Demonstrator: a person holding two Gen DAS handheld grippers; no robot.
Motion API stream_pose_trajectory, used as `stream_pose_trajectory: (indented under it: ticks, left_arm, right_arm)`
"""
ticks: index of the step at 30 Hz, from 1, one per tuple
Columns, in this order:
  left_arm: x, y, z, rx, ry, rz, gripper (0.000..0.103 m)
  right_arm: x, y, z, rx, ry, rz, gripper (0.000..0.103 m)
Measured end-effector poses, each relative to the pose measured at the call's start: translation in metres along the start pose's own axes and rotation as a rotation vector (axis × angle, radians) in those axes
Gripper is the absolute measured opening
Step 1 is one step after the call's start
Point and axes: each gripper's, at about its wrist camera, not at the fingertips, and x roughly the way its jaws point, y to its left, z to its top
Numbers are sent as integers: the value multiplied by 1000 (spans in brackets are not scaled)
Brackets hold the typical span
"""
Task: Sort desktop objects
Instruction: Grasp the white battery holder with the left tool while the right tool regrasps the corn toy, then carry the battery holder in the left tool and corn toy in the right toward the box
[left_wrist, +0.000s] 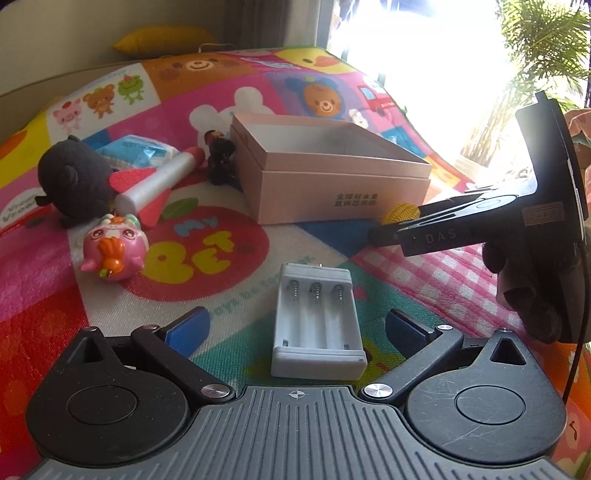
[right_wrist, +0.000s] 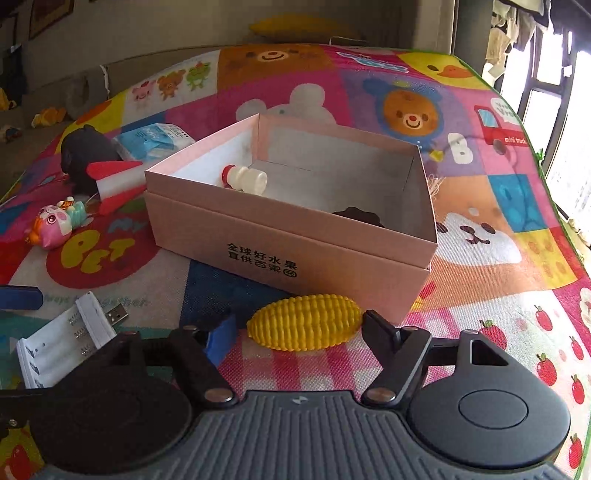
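So far only a small white bottle (right_wrist: 245, 178) and a dark lump lie in the pink box (right_wrist: 288, 243). Left to right, outside it: plush, rocket, pink toy, then the battery holder (left_wrist: 317, 321) between my wide left jaws, and the ribbed yellow corn (right_wrist: 304, 326) (against the box front) between my half-closed right jaws, untouched.

My left gripper (left_wrist: 295, 325): black linkage arms on round black hubs, silver pivot screws, blue pads (left_wrist: 186, 328) on the fingers, ribbed grey body with a small crosshair mark at centre. My right gripper (right_wrist: 295, 328) is the same build: blue pad, ribbed grey deck, small logo in the middle. From the left wrist view its black side reads "DAS", has a small label, a thin black cable, and a dark glove (left_wrist: 524, 280) around it.
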Motion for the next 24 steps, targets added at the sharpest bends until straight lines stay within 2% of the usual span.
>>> stream_pose_trajectory:
  ticks: [5,9,14,20,24]
  left_arm:
    - [0,-3,0,9,5,0,103]
    - [-2,-13,-1,34,18,-46,103]
    - [0,-32,-3,81,35,-117,103]
    - [3,-39,-1,151,61,-11,103]
    - [1,-24,1,162,90,88,103]
  right_arm:
    - [-31,3,-17,24,-27,29,67]
    - [-53,-1,-39,86,-19,31,67]
    - [-67,-7,-59,150,-28,-18,67]
    - [-69,-9,-66,170,-40,-30,68]
    - [-68,-5,-67,155,-50,-35,80]
